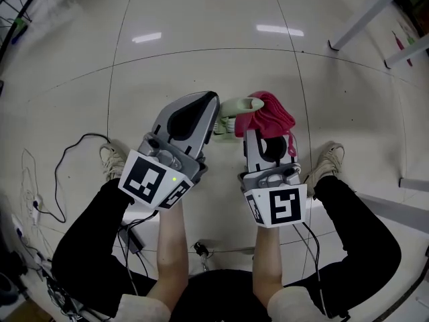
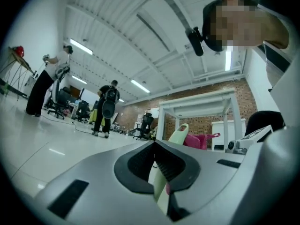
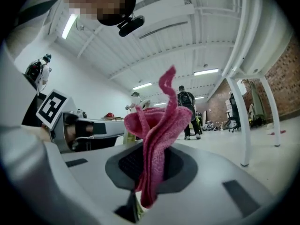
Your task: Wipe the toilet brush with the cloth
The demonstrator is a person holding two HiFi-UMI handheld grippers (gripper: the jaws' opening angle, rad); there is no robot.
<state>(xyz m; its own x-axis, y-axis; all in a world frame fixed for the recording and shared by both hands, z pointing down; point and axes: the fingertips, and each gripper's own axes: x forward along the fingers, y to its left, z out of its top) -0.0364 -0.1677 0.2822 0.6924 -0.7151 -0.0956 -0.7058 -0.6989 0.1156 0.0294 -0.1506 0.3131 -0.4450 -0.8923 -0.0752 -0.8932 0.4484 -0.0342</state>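
Note:
Both grippers are held up level over the floor, side by side. My left gripper (image 1: 210,102) (image 2: 157,162) is shut on the pale green handle of the toilet brush (image 1: 242,104) (image 2: 162,184). The handle's looped end (image 2: 180,132) sticks out beyond the jaws to the right. My right gripper (image 1: 267,134) (image 3: 150,167) is shut on a pink cloth (image 1: 271,115) (image 3: 154,130). The cloth bunches up above the jaws and lies against the handle's end. A strip of the green handle (image 3: 127,136) shows behind the cloth. The brush head is mostly hidden below the left gripper.
The person's shoes (image 1: 112,158) (image 1: 329,158) stand on the glossy tiled floor (image 1: 201,32). Cables (image 1: 66,159) trail at the left. White table legs (image 1: 365,13) (image 3: 238,121) stand at the right. Other people (image 2: 108,108) (image 3: 187,108) and office chairs (image 2: 146,124) are far off.

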